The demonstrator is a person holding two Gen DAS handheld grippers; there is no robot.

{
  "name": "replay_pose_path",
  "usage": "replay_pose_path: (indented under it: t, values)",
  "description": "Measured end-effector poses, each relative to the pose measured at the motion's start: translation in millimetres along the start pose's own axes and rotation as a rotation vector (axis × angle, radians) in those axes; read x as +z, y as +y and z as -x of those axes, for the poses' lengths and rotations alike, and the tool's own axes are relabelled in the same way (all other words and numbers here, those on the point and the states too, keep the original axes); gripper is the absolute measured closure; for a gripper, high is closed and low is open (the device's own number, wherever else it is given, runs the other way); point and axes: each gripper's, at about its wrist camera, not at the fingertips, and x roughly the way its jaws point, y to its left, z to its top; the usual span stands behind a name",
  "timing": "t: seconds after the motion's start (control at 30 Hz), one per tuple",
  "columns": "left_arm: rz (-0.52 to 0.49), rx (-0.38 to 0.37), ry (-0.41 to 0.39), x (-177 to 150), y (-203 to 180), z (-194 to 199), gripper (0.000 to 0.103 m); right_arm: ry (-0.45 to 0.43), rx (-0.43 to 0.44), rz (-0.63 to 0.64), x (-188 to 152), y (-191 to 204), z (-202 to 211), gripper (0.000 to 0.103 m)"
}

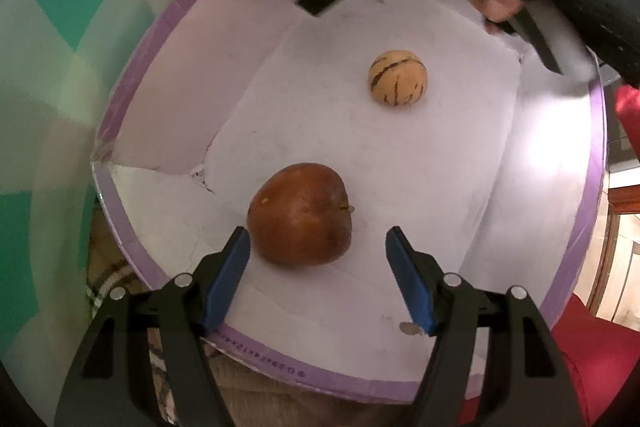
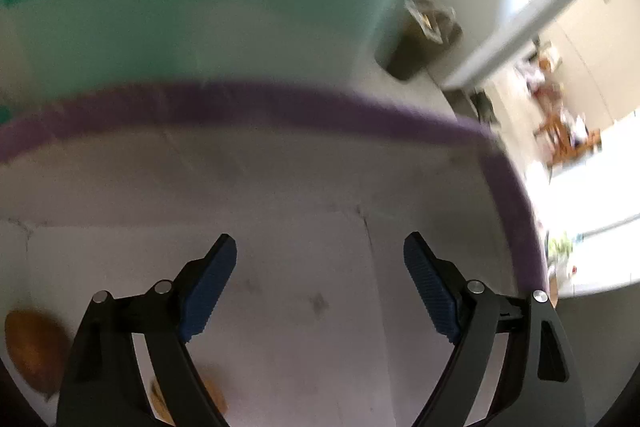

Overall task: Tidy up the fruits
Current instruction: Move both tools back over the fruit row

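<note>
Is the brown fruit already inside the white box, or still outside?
Inside. The brown fruit rests on the floor of the white box, within its purple rim, apart from the striped fruit.

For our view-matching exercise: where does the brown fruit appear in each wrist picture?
Left wrist: brown fruit lies low centre, just ahead of the left gripper.
Right wrist: blurred, at the lower left edge.
Shared landmark: the box's purple rim.

The box (image 1: 168, 131) looks like matt white cardboard edged in purple tape, holding a smooth, slightly glossy brown fruit (image 1: 300, 215).
</note>
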Motion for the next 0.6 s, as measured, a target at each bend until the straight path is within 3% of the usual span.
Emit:
replay_pose_path:
  t: [0.13, 0.2, 0.3, 0.4, 0.47, 0.53, 0.6]
  values:
    - [0.036, -0.004, 0.009, 0.3, 4.3, 1.6, 0.033, -0.078, 0.029, 0.048, 5.7, 23.8, 11.7, 0.02]
    - [0.048, -0.004, -0.04, 2.0, 11.3, 10.0, 0.033, -0.037, 0.035, 0.047, 7.6, 27.1, 17.7, 0.02]
    - [0.061, -0.011, -0.228, 1.8, 16.2, 49.1, 0.033, -0.016, 0.057, 0.023, 2.6, 18.0, 52.5, 0.02]
    - [0.052, -0.05, -0.453, -7.2, 17.4, 95.4, 0.022, -0.055, 0.089, 0.012, -12.9, 5.6, 98.3, 0.017]
    - [0.066, -0.035, -0.658, -21.0, 26.3, 139.1, 0.009, -0.115, 0.111, 0.019, -24.8, -6.0, 142.5, 0.017]
    - [0.12, 0.006, -0.791, -35.7, 43.1, 169.5, 0.001, -0.217, 0.187, 0.042, -23.0, -8.2, 189.7, 0.016]
    - [0.194, 0.062, -0.867, -48.4, 64.5, 190.7, 0.001, -0.314, 0.263, 0.075, -24.4, 14.4, 235.6, 0.015]
